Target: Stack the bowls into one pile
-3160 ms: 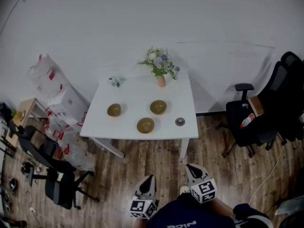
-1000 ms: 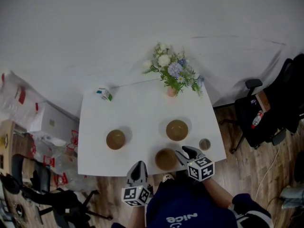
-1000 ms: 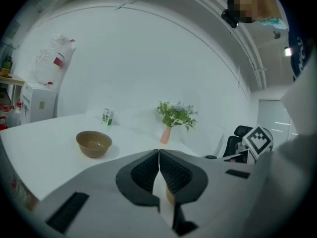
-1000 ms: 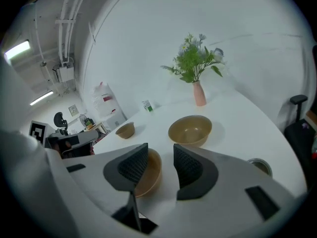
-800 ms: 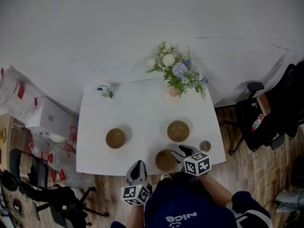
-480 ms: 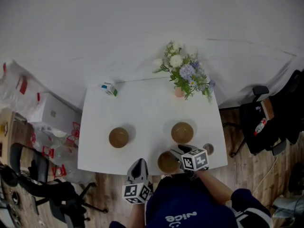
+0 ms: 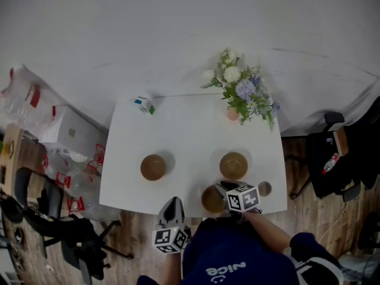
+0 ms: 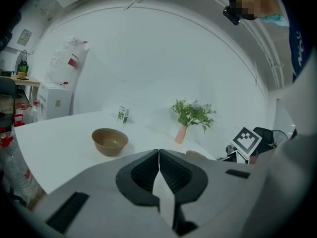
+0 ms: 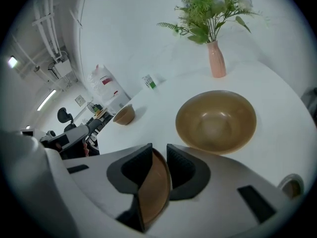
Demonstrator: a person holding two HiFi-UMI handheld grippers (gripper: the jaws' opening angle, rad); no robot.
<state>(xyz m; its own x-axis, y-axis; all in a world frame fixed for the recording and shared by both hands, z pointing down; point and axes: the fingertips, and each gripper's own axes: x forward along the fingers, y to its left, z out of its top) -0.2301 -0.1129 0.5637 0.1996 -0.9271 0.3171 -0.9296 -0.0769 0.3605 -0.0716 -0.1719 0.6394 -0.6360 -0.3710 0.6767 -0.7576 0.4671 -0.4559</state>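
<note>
Three brown bowls stand on the white table (image 7: 190, 129): one at the left (image 7: 153, 167), one at the right (image 7: 233, 165), one at the near edge (image 7: 211, 199). My right gripper (image 7: 221, 189) reaches over the near bowl. In the right gripper view its jaws have just been closing, and the pads of that gripper (image 9: 159, 155) now press on the near bowl's rim (image 9: 156, 187), with the right bowl (image 9: 216, 121) just beyond. My left gripper (image 7: 173, 203) hangs off the table's near edge, shut (image 8: 158, 152) and holding nothing; the left bowl (image 8: 110, 141) lies ahead of it.
A pink vase of flowers (image 7: 240, 94) stands at the table's back right and a small carton (image 7: 143, 104) at the back left. A small round tin (image 7: 265, 188) sits near the front right corner. Chairs and bags surround the table on the wooden floor.
My right gripper came down and forward onto the near bowl, and its jaws closed round the rim. The left gripper stayed shut near the table's edge.
</note>
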